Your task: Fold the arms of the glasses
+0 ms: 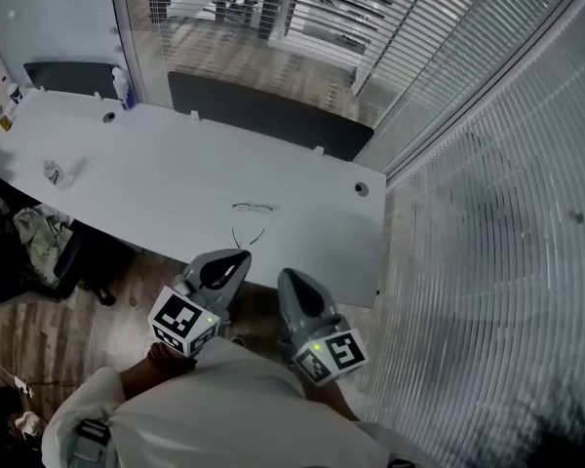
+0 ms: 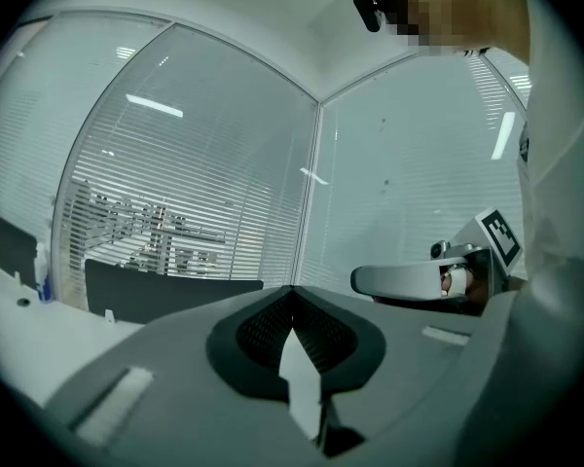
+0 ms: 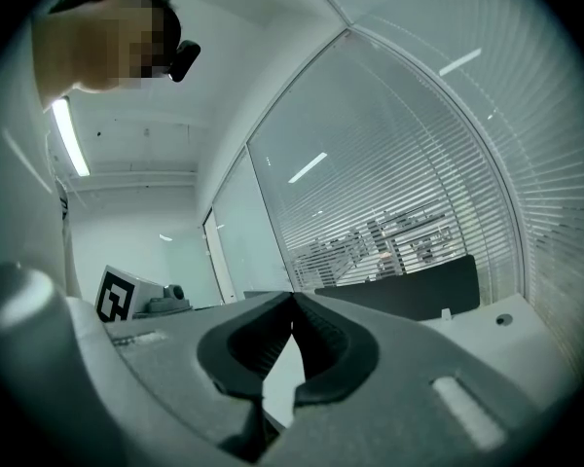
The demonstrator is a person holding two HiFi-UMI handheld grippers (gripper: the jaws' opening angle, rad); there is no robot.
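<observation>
One pair of glasses (image 1: 253, 209) lies on one table (image 1: 166, 169); left gripper (image 1: 242, 254) and right gripper (image 1: 285, 274), jaws pressed together, hold nothing.

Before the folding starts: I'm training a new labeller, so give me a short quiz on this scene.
1. True or false: the arms of the glasses are already folded.
2. The left gripper is: A) shut on the glasses, B) shut and empty, C) wide open.
3. What do the glasses lie on?

Key: 1 false, the arms stand open. 2 B. 3 the table.
</observation>
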